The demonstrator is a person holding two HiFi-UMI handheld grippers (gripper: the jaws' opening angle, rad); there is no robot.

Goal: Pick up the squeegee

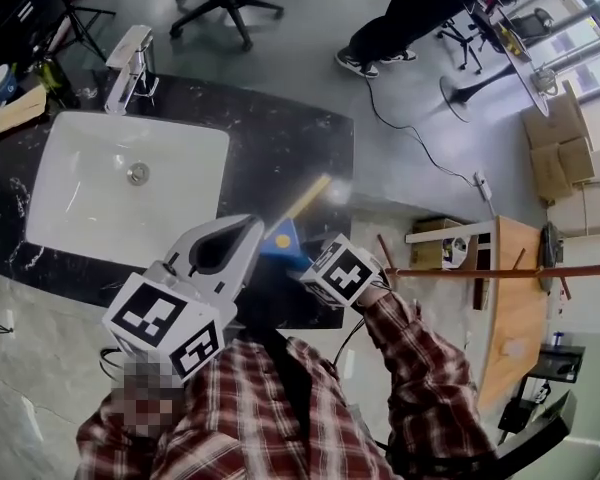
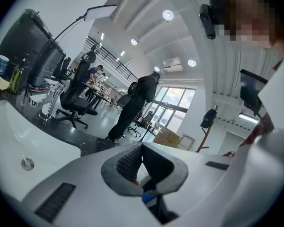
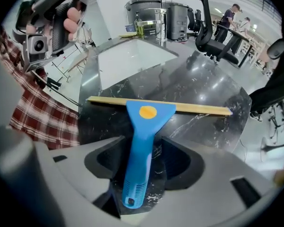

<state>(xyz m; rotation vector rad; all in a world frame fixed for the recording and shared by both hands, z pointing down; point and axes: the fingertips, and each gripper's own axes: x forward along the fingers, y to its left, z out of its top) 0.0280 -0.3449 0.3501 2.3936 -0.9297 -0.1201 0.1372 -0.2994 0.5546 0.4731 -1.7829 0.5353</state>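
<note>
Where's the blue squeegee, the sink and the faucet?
squeegee (image 3: 141,141), right gripper view, on its blue handle.
sink (image 1: 90,200), head view, on the white basin floor.
faucet (image 1: 128,60), head view, on its silver spout.

Blue squeegee (image 3: 139,145) with orange dot, yellow blade; black white-veined counter (image 1: 280,158); white sink (image 1: 80,198); red plaid sleeve (image 1: 420,368).

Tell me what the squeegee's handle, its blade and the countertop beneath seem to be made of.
Squeegee handle: smooth blue plastic, moulded ribs near the end. Blade: pale yellowish strip, matte, probably rubber or silicone. Countertop: glossy black stone with white veins, marble or an imitation.
</note>
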